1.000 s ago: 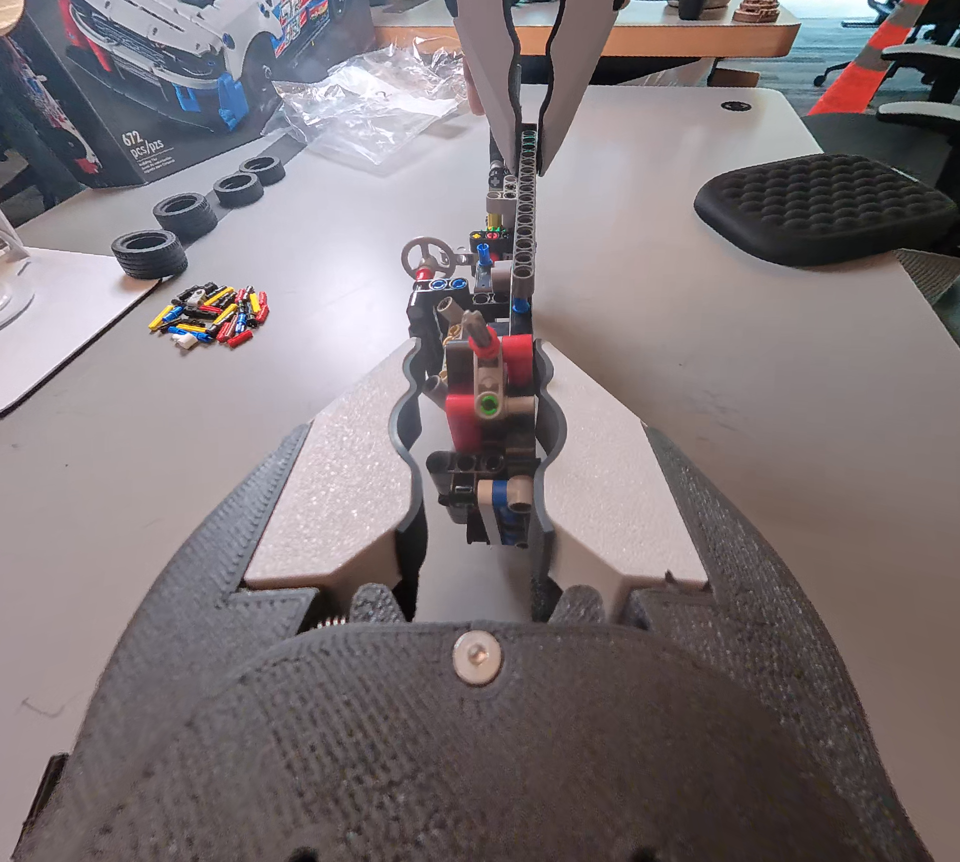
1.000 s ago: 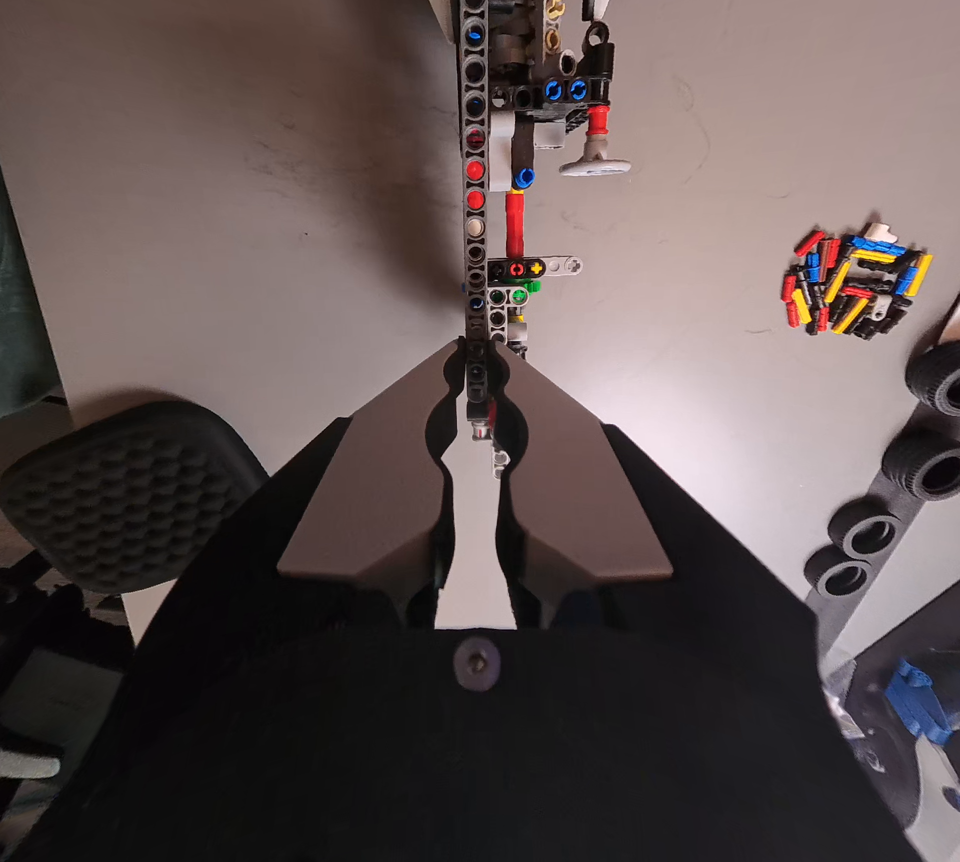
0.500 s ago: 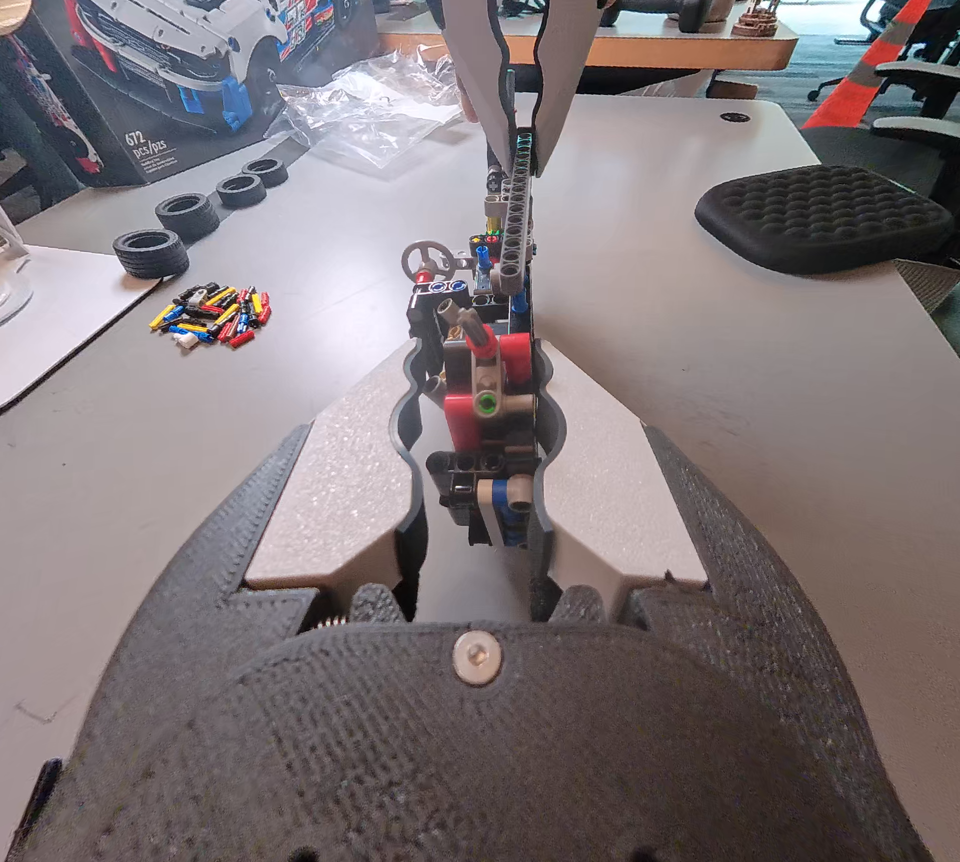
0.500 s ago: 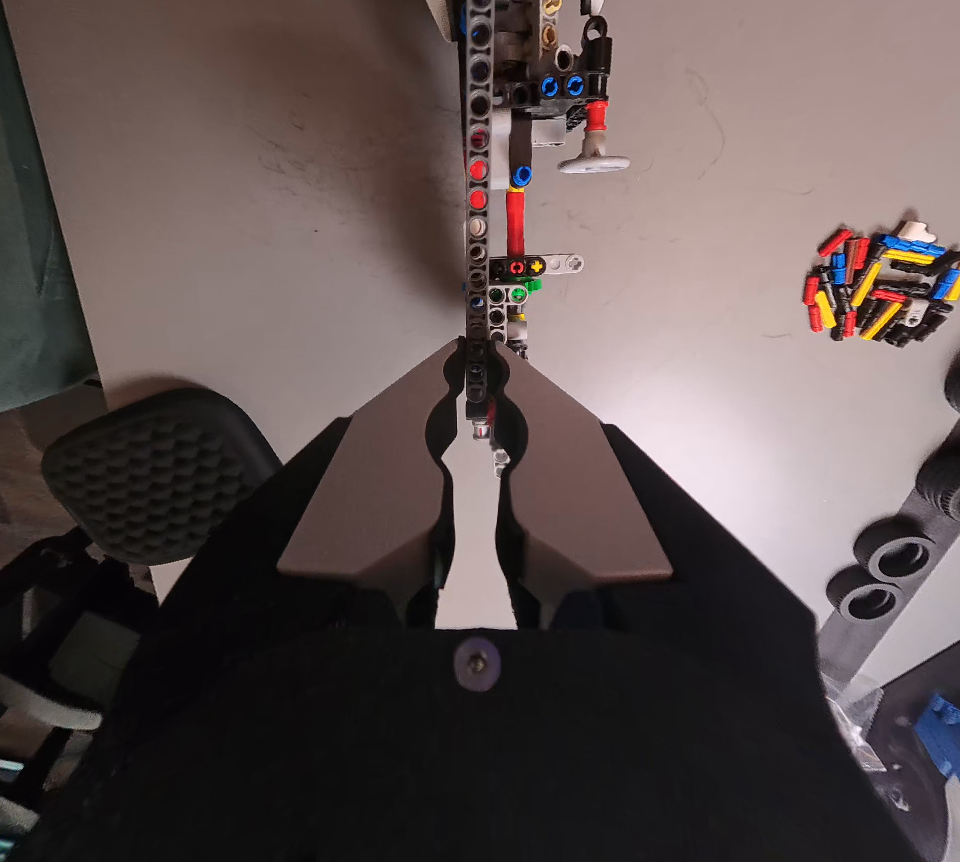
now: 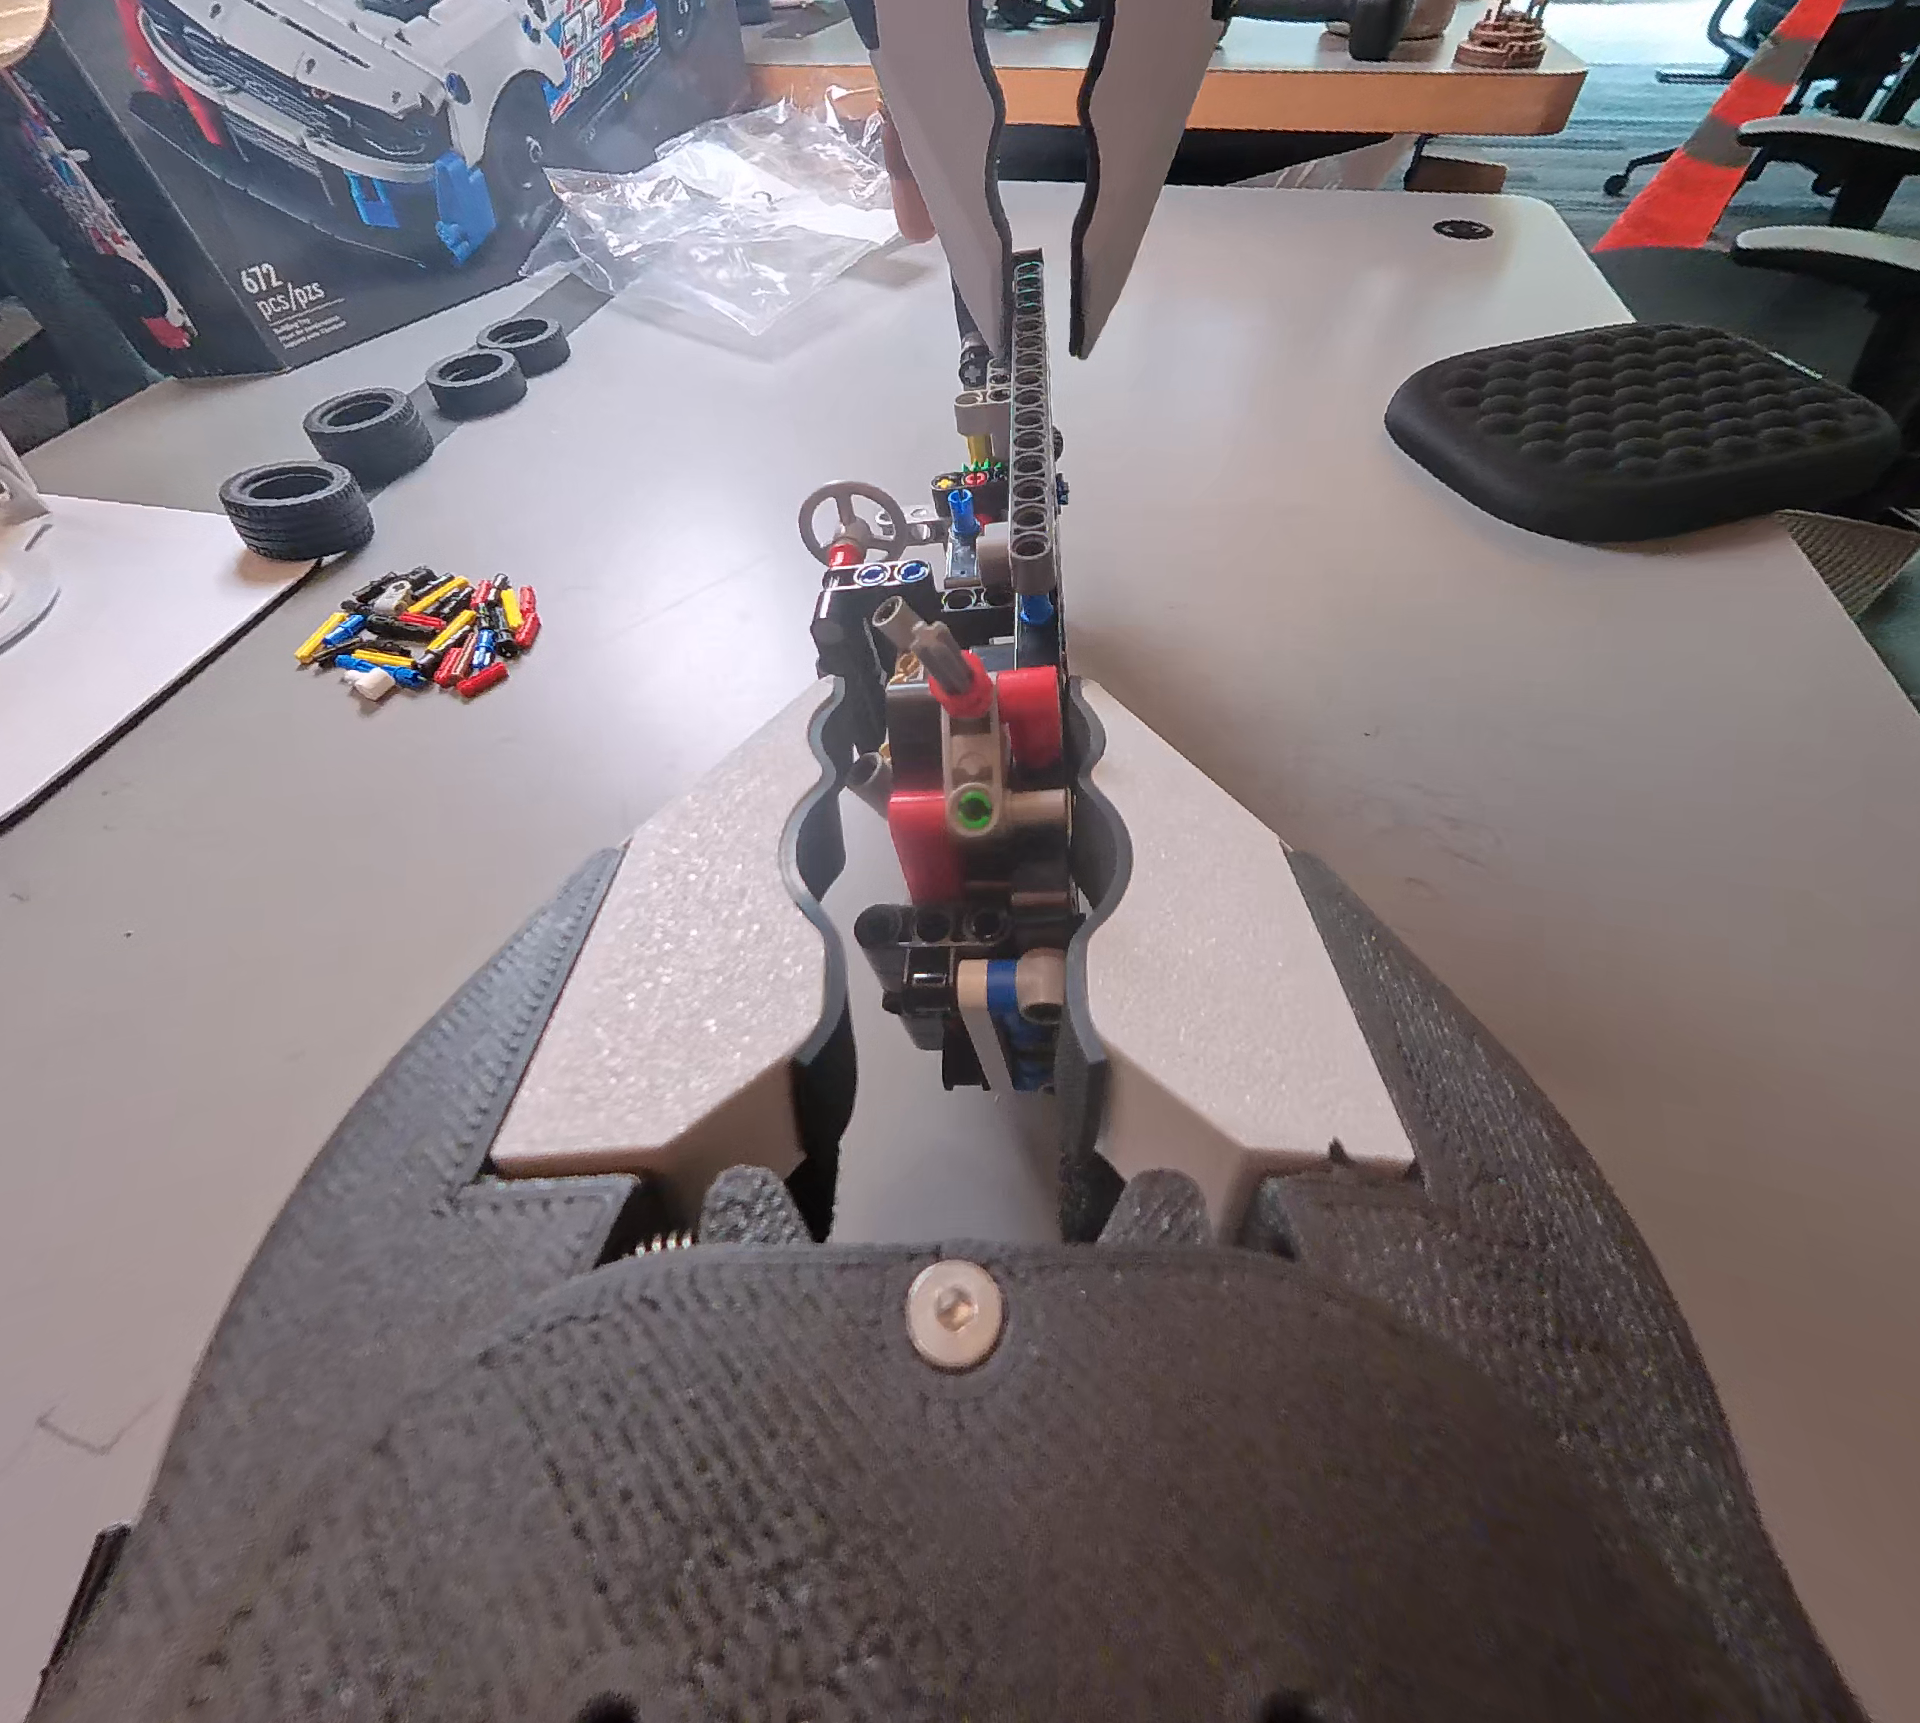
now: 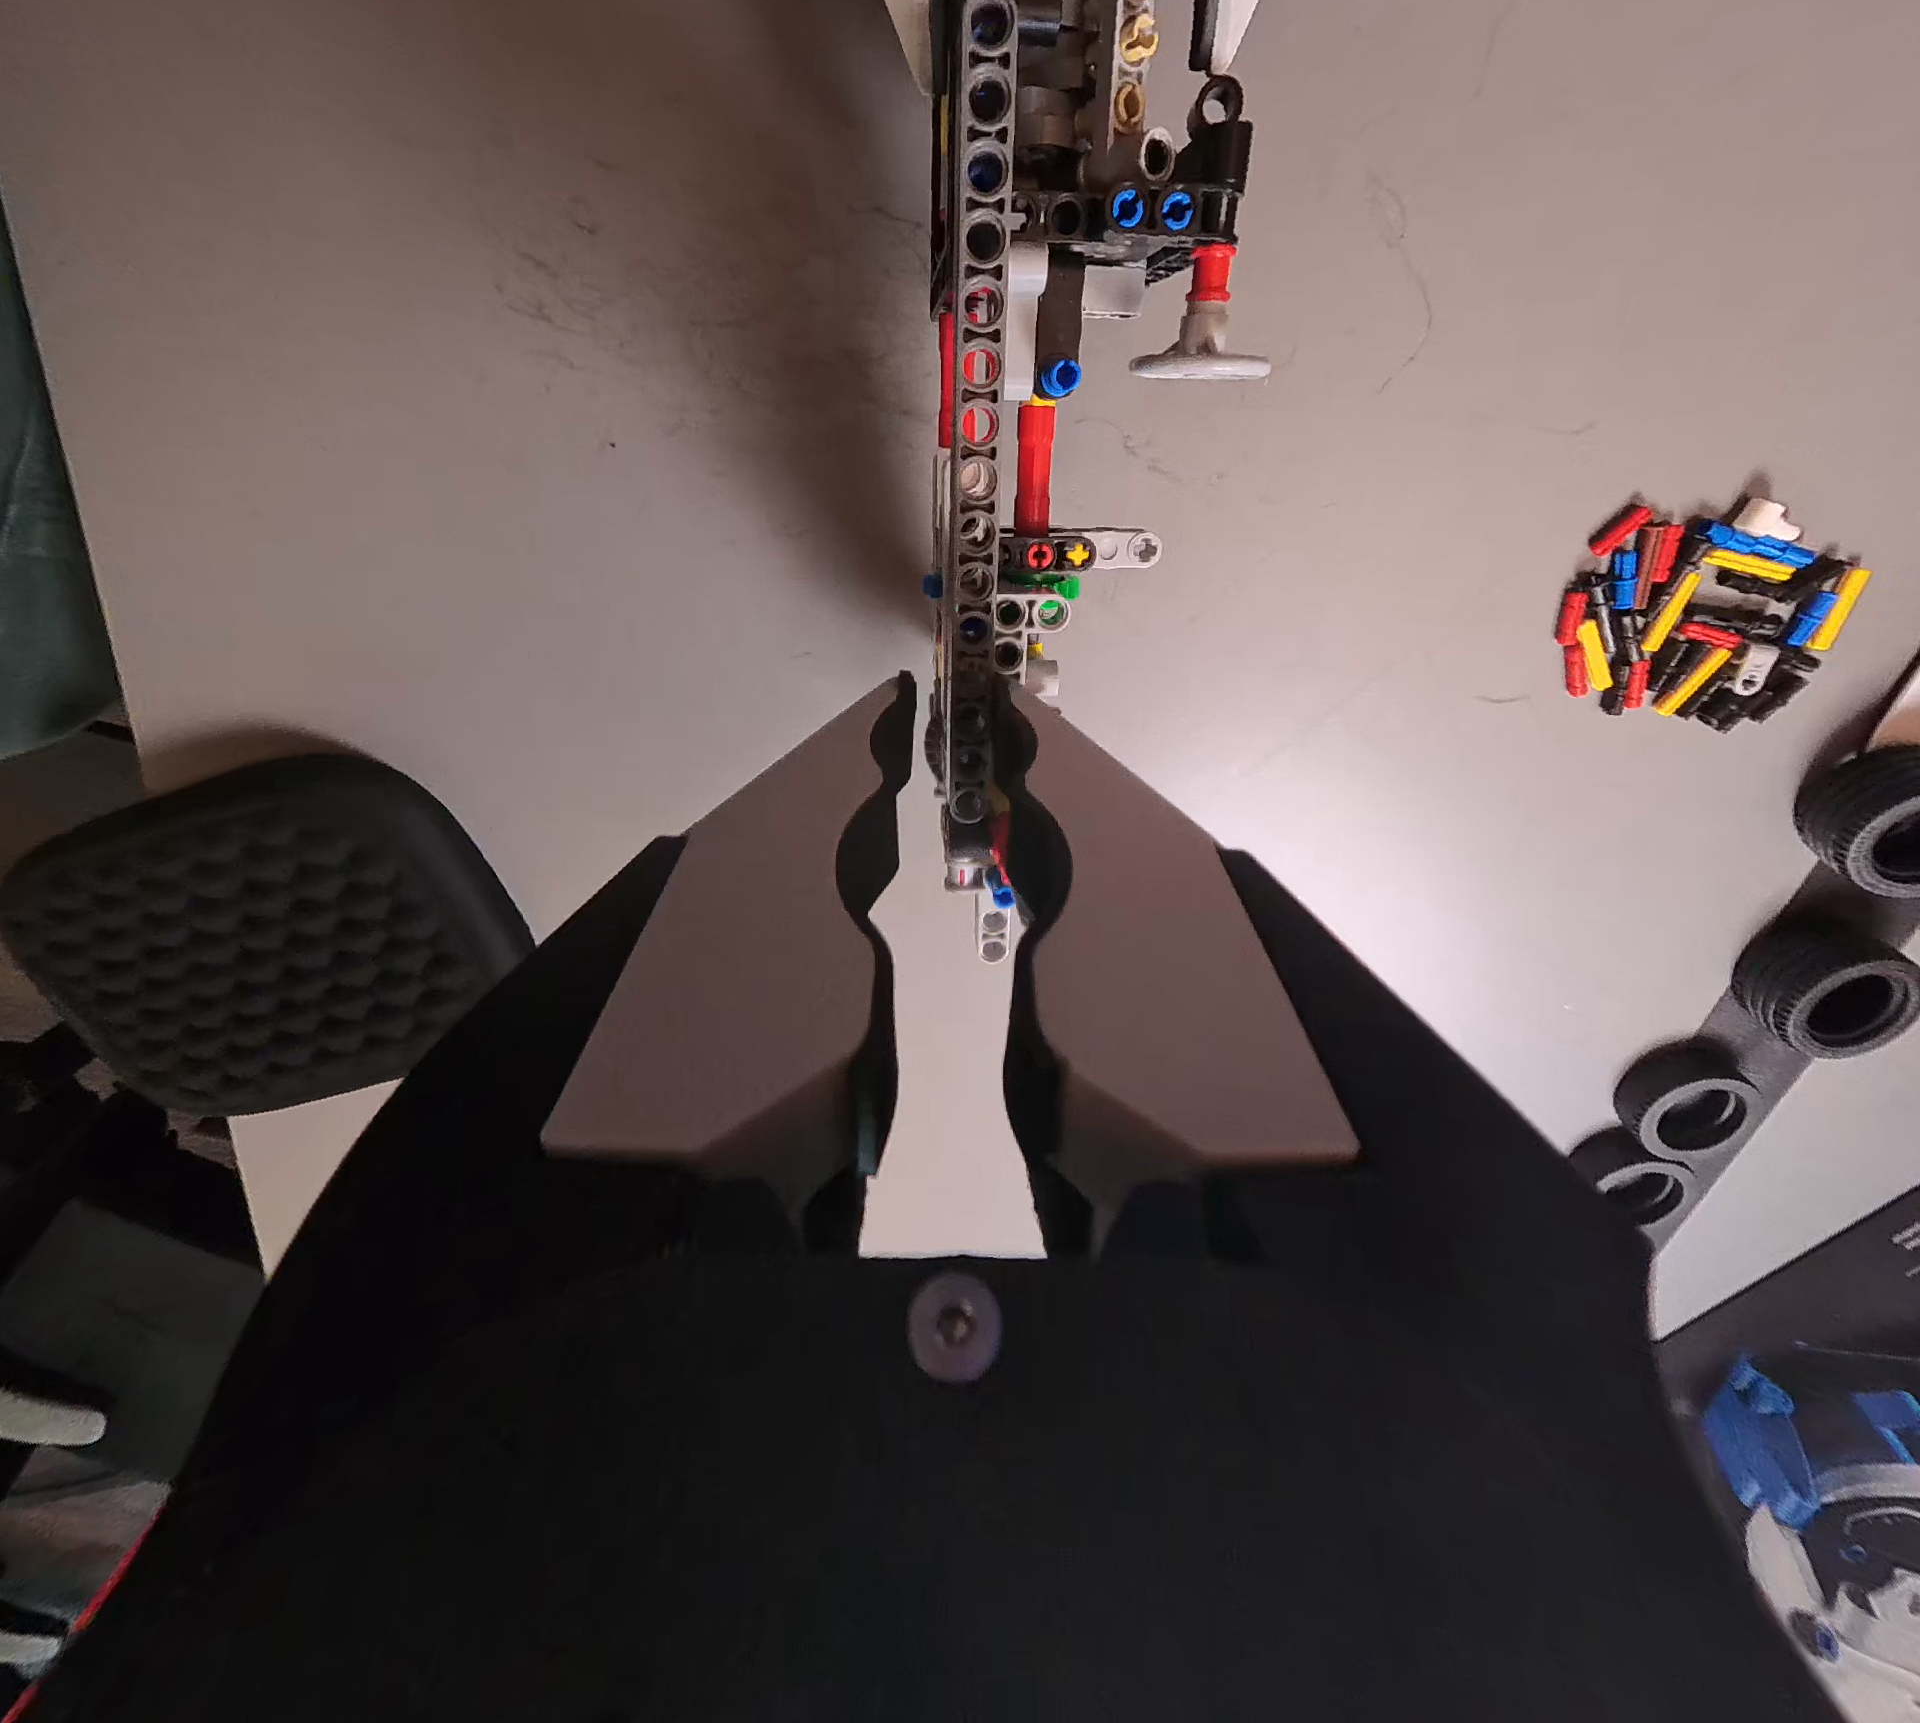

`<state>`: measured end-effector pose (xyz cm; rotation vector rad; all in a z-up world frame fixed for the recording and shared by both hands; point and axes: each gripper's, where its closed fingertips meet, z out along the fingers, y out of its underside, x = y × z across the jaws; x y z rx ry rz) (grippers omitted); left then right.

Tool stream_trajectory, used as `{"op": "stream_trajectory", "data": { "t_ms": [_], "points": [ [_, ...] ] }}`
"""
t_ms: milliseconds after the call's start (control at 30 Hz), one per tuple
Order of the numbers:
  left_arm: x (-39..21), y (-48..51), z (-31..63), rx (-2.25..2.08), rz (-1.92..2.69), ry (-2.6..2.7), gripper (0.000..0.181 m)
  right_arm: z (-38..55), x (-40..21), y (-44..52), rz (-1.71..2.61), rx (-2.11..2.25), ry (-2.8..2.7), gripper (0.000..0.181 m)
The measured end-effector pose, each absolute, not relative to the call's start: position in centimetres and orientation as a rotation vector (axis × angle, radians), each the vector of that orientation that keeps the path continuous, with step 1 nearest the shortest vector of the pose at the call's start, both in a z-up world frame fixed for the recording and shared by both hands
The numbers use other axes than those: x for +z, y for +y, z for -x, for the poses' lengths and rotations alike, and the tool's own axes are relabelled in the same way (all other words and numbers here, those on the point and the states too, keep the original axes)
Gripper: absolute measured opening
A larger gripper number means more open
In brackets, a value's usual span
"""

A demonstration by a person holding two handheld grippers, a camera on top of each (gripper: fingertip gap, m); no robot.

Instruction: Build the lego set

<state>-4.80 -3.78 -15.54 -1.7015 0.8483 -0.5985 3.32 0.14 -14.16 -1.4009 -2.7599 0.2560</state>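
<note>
Chassis (image 5: 977, 800): clamped in my left gripper (image 5: 961, 686), above the table (image 5: 1455, 738).
Right gripper (image 6: 961, 686): jaws parted around the long beam (image 6: 982, 385).
Risk: I suspect the unpressed beam pops loose.

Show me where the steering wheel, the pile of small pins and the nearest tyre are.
steering wheel (image 5: 850, 513), left wrist view, on its rim.
pile of small pins (image 5: 421, 634), left wrist view, pile's middle.
nearest tyre (image 5: 295, 512), left wrist view, on its tread.

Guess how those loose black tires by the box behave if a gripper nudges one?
The tires lie flat on their sidewalls, so a nudge would probably slide rather than roll them. They look like treaded rubber, likely grippy, slightly squashy. Stood on its tread, one would probably roll across the table.
</note>
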Motion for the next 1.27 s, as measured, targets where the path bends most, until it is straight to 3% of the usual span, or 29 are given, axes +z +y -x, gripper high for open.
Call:
{"op": "stream_trajectory", "data": {
  "t_ms": [33, 700, 1267],
  "points": [
    [-15.5, -3.8, 4.8, -0.596, 1.701, 0.851, 0.038, -3.2, -14.2, 0.2, 1.393, 0.252, -2.756, 0.011],
    [-15.5, -3.8, 4.7, -0.576, 1.693, 0.867, 0.037, -1.7, -13.9, -0.7, 1.364, 0.284, -2.734, 0.004],
    [-15.5, -3.9, 4.6, -0.559, 1.689, 0.880, 0.037, 3.1, -13.1, -4.6, 1.161, 0.475, -2.644, 0.015]
  ]
}}
